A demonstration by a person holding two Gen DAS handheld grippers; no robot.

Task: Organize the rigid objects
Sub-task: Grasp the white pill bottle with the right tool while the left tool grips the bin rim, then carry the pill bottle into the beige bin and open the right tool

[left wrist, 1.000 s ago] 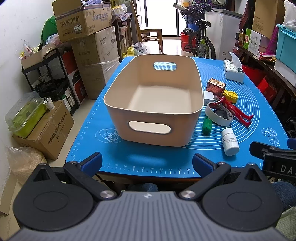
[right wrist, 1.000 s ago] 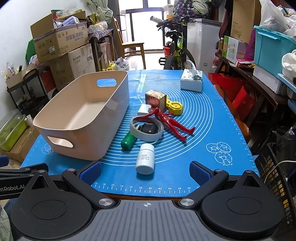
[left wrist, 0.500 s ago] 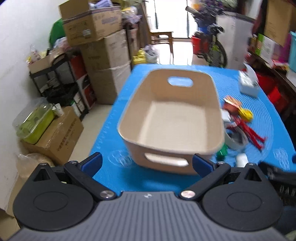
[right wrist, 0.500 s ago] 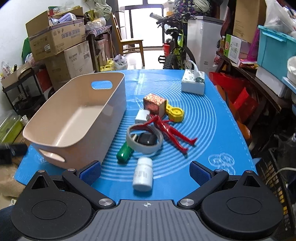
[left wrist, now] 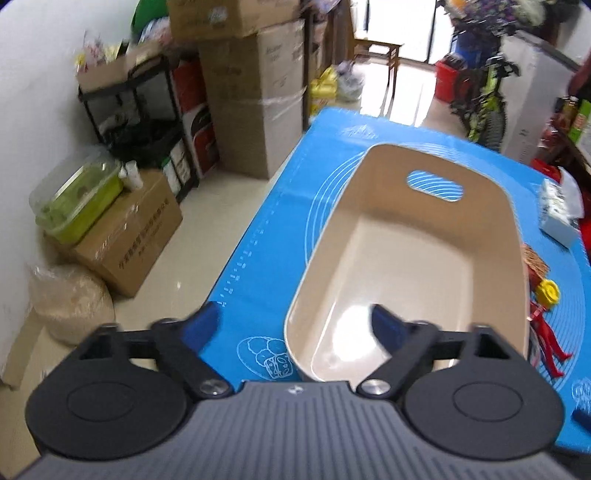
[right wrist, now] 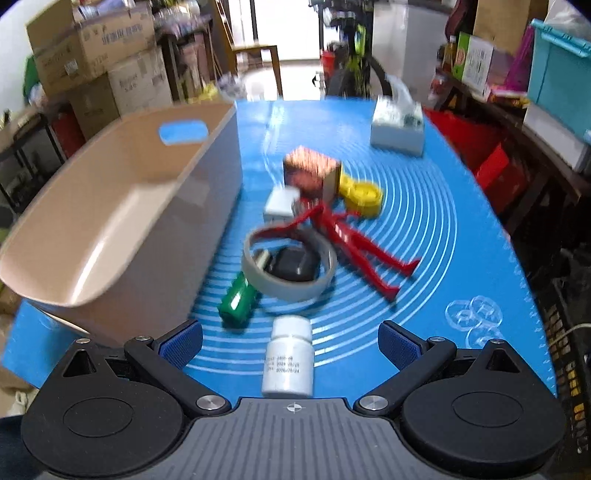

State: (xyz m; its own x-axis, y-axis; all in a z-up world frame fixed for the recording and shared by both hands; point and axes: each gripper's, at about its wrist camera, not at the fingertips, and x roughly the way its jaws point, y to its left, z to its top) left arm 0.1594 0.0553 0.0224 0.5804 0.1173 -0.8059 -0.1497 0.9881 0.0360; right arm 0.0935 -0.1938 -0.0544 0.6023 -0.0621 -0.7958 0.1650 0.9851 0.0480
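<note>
A white wall [left wrist: 33, 122] runs down the left, with a black metal shelf rack [left wrist: 129, 110] against it and stacked cardboard boxes [left wrist: 255, 110] just beside that, while a green lidded container [left wrist: 79, 197] sits on a carton on the pale tiled floor [left wrist: 192, 236]. At the far end bright daylight pours through a glass doorway [right wrist: 286, 29], a wooden chair [right wrist: 258, 55] stands before it and a bicycle [left wrist: 484, 99] leans by a white cabinet [left wrist: 528, 103]. On the right, a dark side shelf [right wrist: 517, 122] carries a teal plastic crate [right wrist: 561, 70] and coloured boxes.
</note>
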